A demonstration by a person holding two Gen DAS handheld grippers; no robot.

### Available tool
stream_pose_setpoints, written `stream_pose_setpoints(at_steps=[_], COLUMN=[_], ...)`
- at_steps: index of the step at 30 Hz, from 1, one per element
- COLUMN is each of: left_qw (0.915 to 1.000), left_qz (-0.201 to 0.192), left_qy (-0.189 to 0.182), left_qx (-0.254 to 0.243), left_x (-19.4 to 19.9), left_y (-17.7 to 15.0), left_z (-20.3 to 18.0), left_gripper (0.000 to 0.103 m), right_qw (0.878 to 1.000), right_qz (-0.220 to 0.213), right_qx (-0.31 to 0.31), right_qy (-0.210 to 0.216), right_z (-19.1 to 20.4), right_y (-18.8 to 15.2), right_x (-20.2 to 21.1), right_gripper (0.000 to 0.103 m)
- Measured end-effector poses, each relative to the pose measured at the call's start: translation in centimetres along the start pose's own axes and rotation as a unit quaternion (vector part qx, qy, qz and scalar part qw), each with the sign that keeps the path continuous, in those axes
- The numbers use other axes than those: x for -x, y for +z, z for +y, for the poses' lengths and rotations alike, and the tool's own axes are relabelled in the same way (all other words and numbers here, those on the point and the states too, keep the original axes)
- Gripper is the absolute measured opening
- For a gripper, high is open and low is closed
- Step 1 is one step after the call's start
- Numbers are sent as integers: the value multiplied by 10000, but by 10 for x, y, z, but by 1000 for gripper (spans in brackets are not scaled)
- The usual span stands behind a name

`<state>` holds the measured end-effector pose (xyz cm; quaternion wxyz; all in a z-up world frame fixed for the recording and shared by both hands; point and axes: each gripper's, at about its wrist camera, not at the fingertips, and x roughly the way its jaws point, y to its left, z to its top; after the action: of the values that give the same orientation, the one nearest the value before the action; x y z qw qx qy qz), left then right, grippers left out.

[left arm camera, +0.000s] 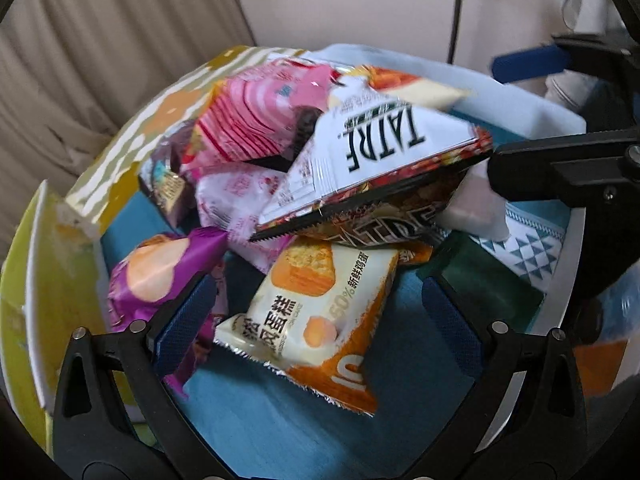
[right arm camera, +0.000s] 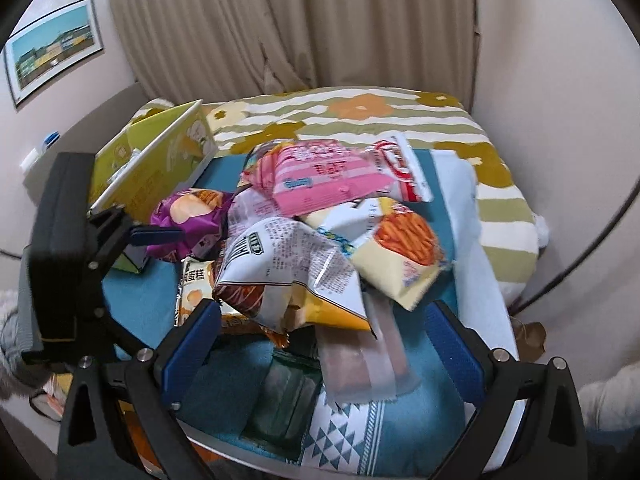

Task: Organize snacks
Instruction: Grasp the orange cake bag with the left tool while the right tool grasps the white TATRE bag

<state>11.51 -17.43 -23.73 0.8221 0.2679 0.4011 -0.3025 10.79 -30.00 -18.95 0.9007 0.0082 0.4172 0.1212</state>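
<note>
Crinkled foil snack packets (right arm camera: 304, 240), heaped, overlapping

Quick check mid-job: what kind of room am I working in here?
Probably a bedroom or small living space at home: beige curtains, a framed picture on the wall, and a flower-patterned blanket behind the snack pile.

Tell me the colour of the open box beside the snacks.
Yellow-green box, with a white inner edge; the right wrist view shows it best.

The left gripper (left arm camera: 318, 312) and right gripper (right arm camera: 324, 340) both hold their jaws spread wide, gripping nothing; each angles downward, the two pointing toward one another.
</note>
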Motion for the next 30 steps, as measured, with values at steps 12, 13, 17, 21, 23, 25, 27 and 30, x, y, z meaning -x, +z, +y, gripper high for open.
stream_pose_setpoints(at_steps=[12, 13, 17, 21, 23, 25, 27, 30], left_qw=[9989, 9987, 9984, 9977, 9974, 9972, 9971, 9970], left_qz=[270, 300, 339, 367, 371, 376, 391, 432], left_qy=[-289, -316, -346, -500, -542, -539, -571, -595], left_qx=[-245, -251, -278, -272, -309, -353, -312, -258], left_x=[-33, -35, -38, -39, -39, -40, -40, -41], left_y=[-1, -2, -3, -3, -3, -3, -3, -6], left_z=[6, 7, 11, 17, 20, 25, 29, 34], left_gripper=[87, 86, 77, 68, 63, 63, 63, 63], right_qw=[9954, 9952, 9940, 9931, 9931, 9930, 9927, 9923], right_qz=[148, 165, 178, 208, 228, 241, 270, 360], right_qx=[898, 916, 1024, 1074, 1063, 1057, 1050, 1040], right_qy=[313, 311, 341, 415, 449, 474, 528, 563], right_z=[14, 15, 17, 18, 18, 18, 18, 18], right_y=[5, 6, 10, 12, 13, 14, 15, 17], right_x=[-38, -41, -51, -57, -58, -60, -63, -69], right_gripper=[101, 101, 101, 101, 101, 101, 98, 92])
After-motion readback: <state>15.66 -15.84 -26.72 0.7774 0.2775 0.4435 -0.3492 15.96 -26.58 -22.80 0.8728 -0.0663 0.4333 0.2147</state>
